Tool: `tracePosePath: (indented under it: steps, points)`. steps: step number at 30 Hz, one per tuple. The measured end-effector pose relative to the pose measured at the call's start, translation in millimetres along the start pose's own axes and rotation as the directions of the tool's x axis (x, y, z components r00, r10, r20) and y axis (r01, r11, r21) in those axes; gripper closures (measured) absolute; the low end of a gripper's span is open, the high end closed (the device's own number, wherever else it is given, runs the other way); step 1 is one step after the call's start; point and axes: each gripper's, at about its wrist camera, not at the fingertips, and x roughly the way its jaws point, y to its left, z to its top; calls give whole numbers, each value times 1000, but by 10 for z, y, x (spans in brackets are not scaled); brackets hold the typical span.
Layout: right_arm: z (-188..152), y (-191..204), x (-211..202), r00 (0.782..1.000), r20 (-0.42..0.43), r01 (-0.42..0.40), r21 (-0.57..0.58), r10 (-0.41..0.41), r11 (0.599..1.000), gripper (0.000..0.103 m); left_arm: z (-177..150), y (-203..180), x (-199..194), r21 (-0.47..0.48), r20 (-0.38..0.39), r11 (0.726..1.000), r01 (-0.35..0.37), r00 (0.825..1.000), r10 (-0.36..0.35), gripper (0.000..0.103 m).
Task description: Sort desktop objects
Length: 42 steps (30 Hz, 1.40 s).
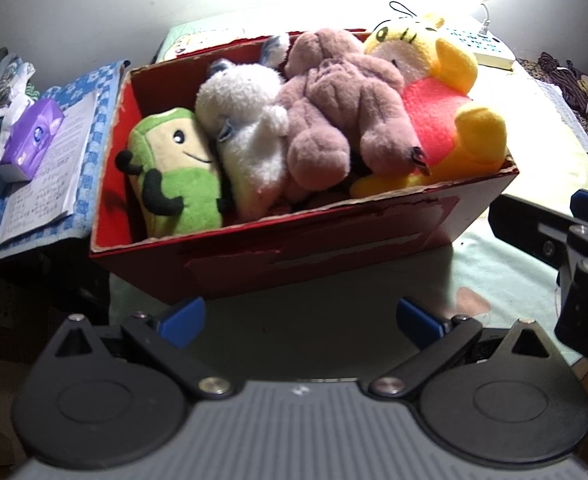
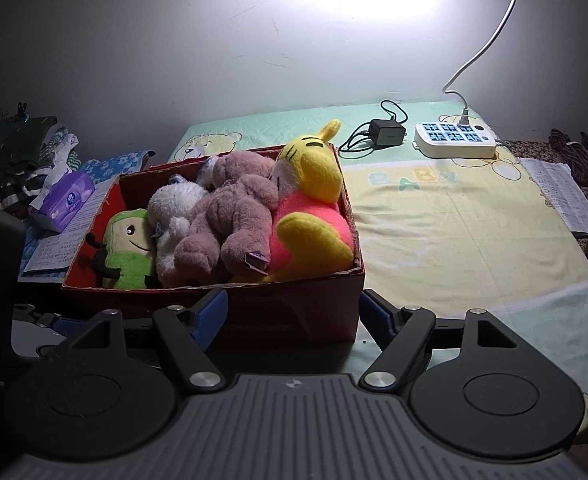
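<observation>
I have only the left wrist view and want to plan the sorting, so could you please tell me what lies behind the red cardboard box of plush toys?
Observer: A black charger block with a coiled black cable sits on the cloth behind the red cardboard box.
Operator: What lies further right of the box?
Observer: The pale yellow and green printed cloth shows nothing on it up to a printed paper sheet at its right edge.
Operator: And the right gripper?
Observer: The right gripper is open, its blue fingers empty, just in front of the box's near wall.
</observation>
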Motion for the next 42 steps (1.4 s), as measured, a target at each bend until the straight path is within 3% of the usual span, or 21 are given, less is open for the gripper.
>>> tracePosePath:
  steps: [17, 36, 42]
  points:
    - [2, -190, -70, 999, 11, 32, 20, -32, 999, 28, 40, -279, 29, 54, 3, 998, 46, 999, -46, 1]
    - [37, -274, 42, 1000, -3, 11, 24, -11, 1000, 29, 107, -261, 72, 37, 12, 999, 0, 1000, -1, 1]
    - [42, -204, 94, 1000, -7, 11, -9, -11, 1000, 34, 103, -196, 54, 20, 31, 999, -27, 999, 26, 5]
